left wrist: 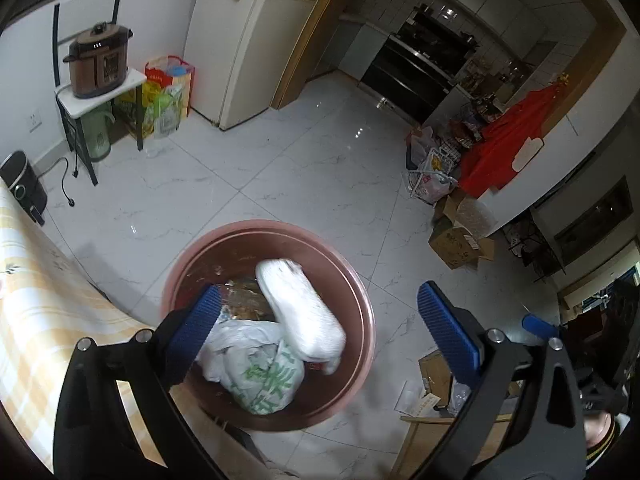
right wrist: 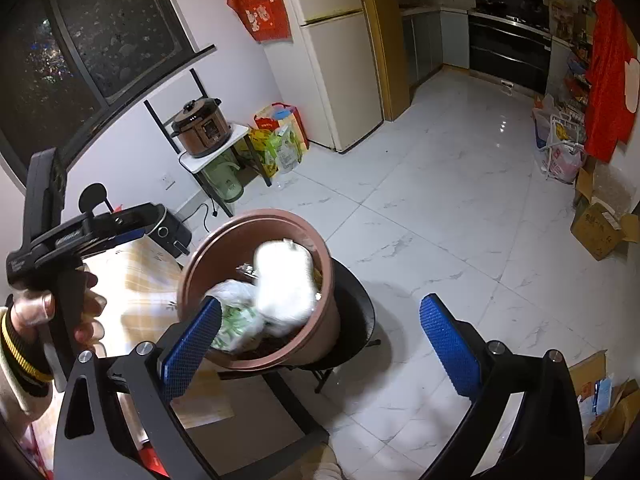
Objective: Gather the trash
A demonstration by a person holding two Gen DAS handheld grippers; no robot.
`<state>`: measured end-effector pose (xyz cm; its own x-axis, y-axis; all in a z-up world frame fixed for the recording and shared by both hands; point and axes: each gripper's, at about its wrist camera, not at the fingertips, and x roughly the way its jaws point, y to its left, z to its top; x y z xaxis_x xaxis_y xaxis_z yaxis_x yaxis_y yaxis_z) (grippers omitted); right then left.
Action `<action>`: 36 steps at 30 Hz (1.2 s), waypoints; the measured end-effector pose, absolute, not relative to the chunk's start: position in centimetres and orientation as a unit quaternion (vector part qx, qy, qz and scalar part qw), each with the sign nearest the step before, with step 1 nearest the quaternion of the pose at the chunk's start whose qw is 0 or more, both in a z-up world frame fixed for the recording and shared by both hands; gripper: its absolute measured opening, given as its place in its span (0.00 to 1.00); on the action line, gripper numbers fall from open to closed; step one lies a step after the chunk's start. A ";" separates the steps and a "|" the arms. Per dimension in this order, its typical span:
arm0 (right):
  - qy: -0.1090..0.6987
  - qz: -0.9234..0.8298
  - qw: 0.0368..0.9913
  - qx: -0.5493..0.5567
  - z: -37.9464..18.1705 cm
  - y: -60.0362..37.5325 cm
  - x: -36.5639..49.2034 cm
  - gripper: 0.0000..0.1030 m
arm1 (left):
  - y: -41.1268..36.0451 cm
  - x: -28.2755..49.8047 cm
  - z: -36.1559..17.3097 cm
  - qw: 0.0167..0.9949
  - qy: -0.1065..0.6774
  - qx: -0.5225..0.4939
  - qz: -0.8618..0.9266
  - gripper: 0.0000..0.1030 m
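Observation:
A pink-brown trash bin [left wrist: 362, 308] stands below me; it also shows in the right wrist view [right wrist: 328, 320], on a black stool [right wrist: 360, 312]. In it lie a white oblong package [left wrist: 300, 312], blurred by motion [right wrist: 284, 280], a white bag with green print [left wrist: 264, 376] [right wrist: 236, 320] and brown scraps. My left gripper [left wrist: 320, 332] is open and empty above the bin. My right gripper [right wrist: 320, 340] is open and empty beside the bin. The left gripper's body also shows at the left of the right wrist view [right wrist: 52, 240], held in a hand.
A table with a yellow checked cloth [left wrist: 36, 300] lies left of the bin. Cardboard boxes [left wrist: 460, 244], bags [left wrist: 428, 176] and a red cloth [left wrist: 504, 140] line the right wall. A rice cooker [left wrist: 98, 62] on a small rack, a fridge [left wrist: 248, 40] and white tiled floor [left wrist: 280, 176] lie beyond.

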<state>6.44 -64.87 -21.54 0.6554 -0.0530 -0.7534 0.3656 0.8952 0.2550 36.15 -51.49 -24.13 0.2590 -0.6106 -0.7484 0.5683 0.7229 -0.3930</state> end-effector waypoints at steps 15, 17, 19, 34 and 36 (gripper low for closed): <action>0.315 -0.090 0.937 0.125 -9.8 -52.0 4.7 0.95 | -32.5 26.4 -10.5 0.879 0.350 0.013 -0.323 0.94; 0.299 -0.085 0.943 0.116 -8.1 -49.9 4.4 0.95 | -29.3 25.0 -8.7 0.893 0.331 0.013 -0.304 0.94; 0.282 -0.082 0.950 0.108 -6.2 -47.6 4.0 0.95 | -27.0 23.8 -6.9 0.903 0.315 0.016 -0.291 0.94; 0.216 -0.096 0.970 0.055 0.5 -34.3 -0.8 0.95 | -14.6 15.0 1.2 0.945 0.220 0.019 -0.241 0.94; 0.215 -0.096 0.971 0.052 0.8 -33.6 -1.4 0.95 | -14.1 14.2 1.4 0.946 0.212 0.019 -0.243 0.94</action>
<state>-1.38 -33.60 0.81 0.8893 -0.1643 -0.4269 0.2093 0.9760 0.0604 14.22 -14.06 1.45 0.7918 -0.4518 -0.4110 0.4681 0.8811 -0.0668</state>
